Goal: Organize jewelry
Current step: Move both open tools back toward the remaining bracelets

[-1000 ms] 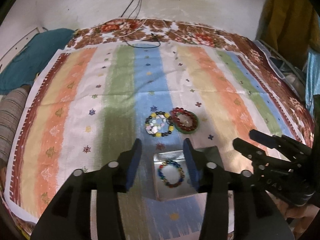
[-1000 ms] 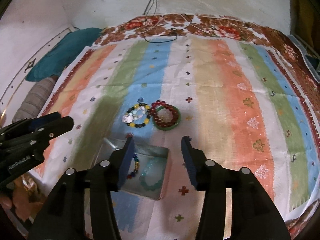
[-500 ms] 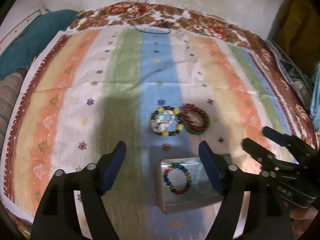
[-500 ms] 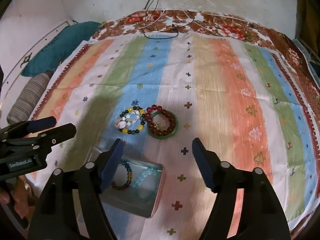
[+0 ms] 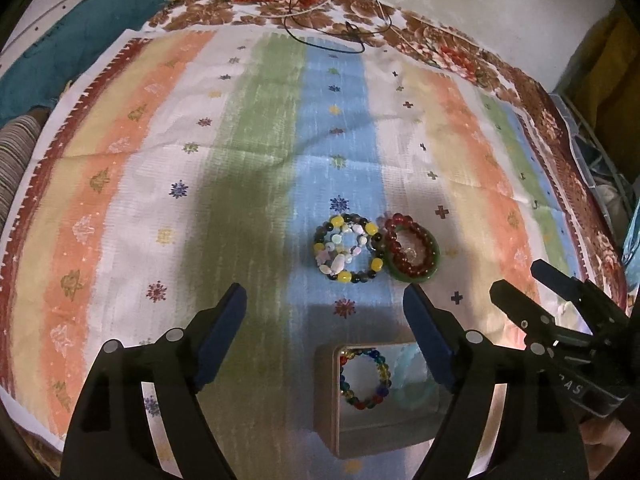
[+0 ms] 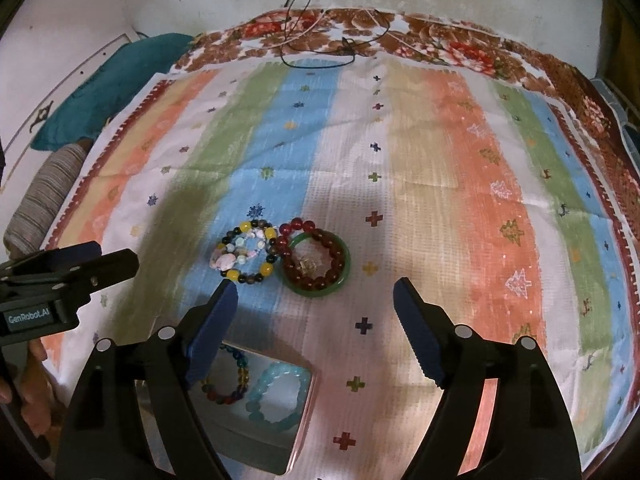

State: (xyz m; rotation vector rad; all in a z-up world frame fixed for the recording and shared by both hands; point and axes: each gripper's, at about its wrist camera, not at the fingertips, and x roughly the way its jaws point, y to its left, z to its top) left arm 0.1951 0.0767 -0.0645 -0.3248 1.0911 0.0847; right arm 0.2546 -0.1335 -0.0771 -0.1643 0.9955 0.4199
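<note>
On the striped cloth lie a yellow-and-dark bead bracelet (image 5: 376, 265) (image 6: 267, 269) with a pale bead bracelet inside it, and beside it a red bead bracelet (image 5: 416, 266) (image 6: 298, 224) resting on a green bangle (image 5: 412, 278) (image 6: 320, 291). Nearer to me, a small metal box (image 5: 326, 396) (image 6: 304, 412) holds a multicoloured bracelet (image 5: 362, 402) (image 6: 242, 364) and an aqua one (image 5: 408, 394) (image 6: 264, 380). My left gripper (image 5: 324, 320) hovers over the box's far edge and my right gripper (image 6: 316, 320) just short of the bangle. Both sets of jaws are opening, with nothing between them.
A teal cushion (image 5: 60, 52) and a striped roll (image 5: 12, 160) lie off the cloth's left side. A black cable (image 5: 320, 36) loops on the floral border at the far edge by the wall. A person's hand (image 6: 32, 400) holds the left gripper.
Both grippers' jaws have spread much wider. Both have moved forward and lower toward the bracelets, so the box has slid toward the bottom of each view.
</note>
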